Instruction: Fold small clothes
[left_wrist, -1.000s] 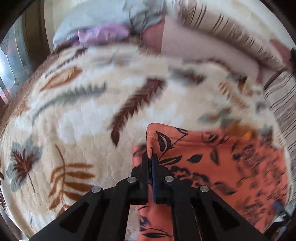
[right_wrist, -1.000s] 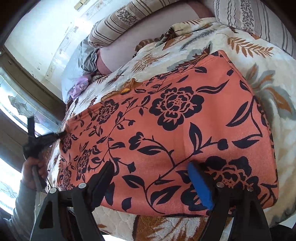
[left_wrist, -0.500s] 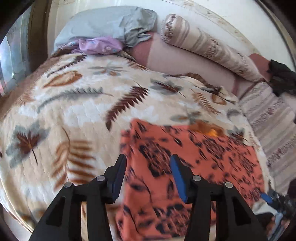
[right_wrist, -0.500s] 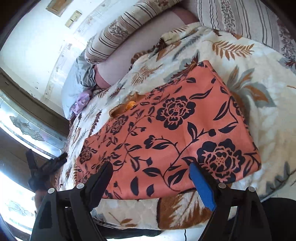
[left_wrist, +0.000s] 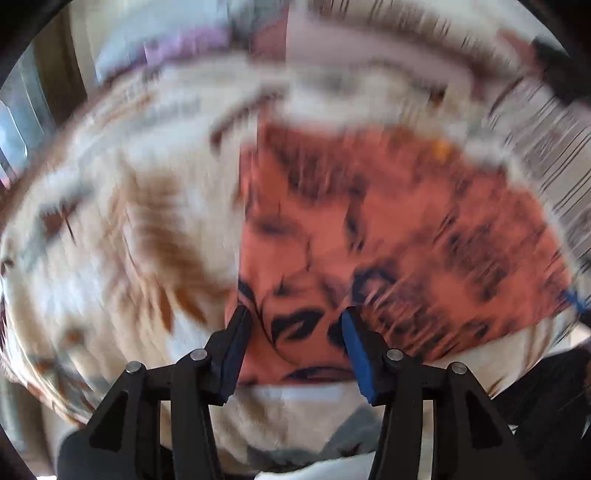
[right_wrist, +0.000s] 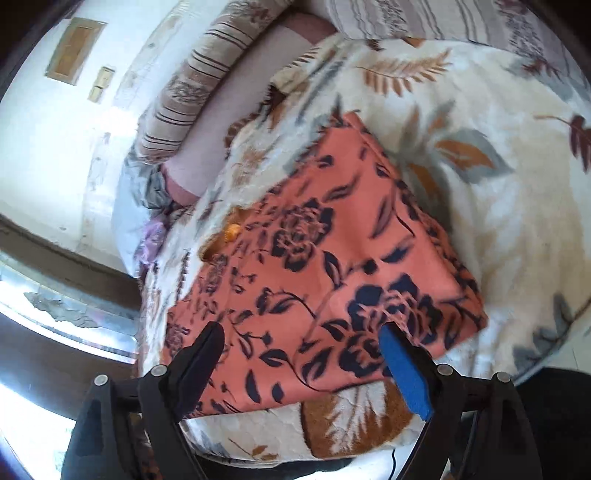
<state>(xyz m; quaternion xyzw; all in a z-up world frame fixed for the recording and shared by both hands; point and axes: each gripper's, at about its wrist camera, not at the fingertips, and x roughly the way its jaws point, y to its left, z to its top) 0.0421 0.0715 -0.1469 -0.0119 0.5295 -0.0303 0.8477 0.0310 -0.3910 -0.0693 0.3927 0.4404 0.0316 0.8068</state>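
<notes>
An orange cloth with dark floral print lies flat as a rectangle on a cream leaf-patterned blanket. It also shows, blurred, in the left wrist view. My left gripper is open and empty, with its jaws spread over the cloth's near left corner. My right gripper is open and empty, with its fingers wide apart over the cloth's near edge. A small orange-yellow tag sticks out at the cloth's far edge.
Striped pillows and a pink bolster lie at the bed's head. Crumpled grey and purple clothes sit near the window side. The bed's edge runs just below the cloth in the right wrist view.
My left gripper let go of the cloth's corner, opened, and moved toward the cloth's near edge; its view is now blurred. My right gripper pulled back, staying open.
</notes>
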